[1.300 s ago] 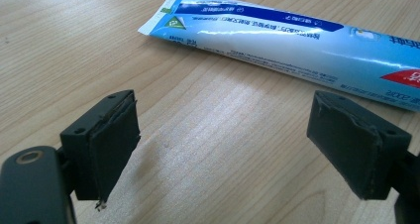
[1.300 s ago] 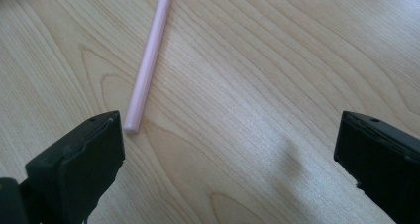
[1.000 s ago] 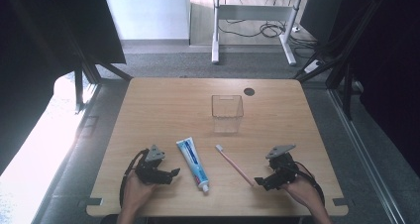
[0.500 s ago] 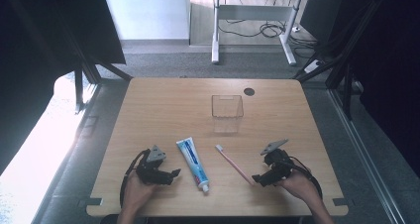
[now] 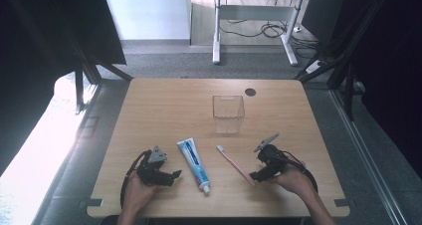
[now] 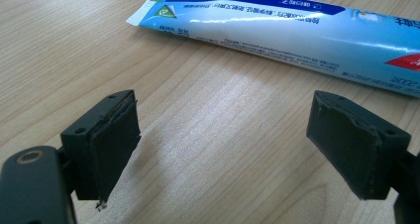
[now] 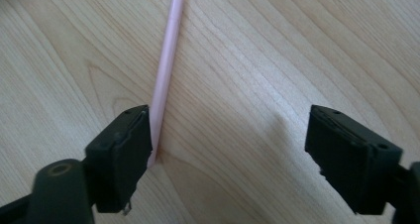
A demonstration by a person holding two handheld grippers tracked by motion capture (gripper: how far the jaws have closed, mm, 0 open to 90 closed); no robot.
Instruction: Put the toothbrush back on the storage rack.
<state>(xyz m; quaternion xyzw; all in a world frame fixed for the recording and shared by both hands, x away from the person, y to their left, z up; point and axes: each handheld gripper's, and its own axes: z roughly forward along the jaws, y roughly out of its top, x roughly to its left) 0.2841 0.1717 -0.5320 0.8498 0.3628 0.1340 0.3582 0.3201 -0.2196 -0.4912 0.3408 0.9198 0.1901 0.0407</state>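
Pink toothbrush (image 5: 235,165) lies on the wooden table (image 5: 164,110), at seven o'clock of the clear container (image 5: 228,114). Right gripper (image 7: 228,149), jaws apart and just closing, brackets its handle end. Left gripper (image 6: 225,147) gapes empty near the toothpaste tube (image 5: 194,164).

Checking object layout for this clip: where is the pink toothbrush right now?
In the high view the toothbrush lies flat on the table, right of the toothpaste tube, its handle end at the right gripper.

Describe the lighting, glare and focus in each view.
High view: blown-out daylight at left, dark surroundings, soft wooden table. Left gripper view: glare streak on the blue-and-white toothpaste tube, jaws sharp. Right gripper view: crisp grain, pink toothbrush handle, faint jaw shadows.
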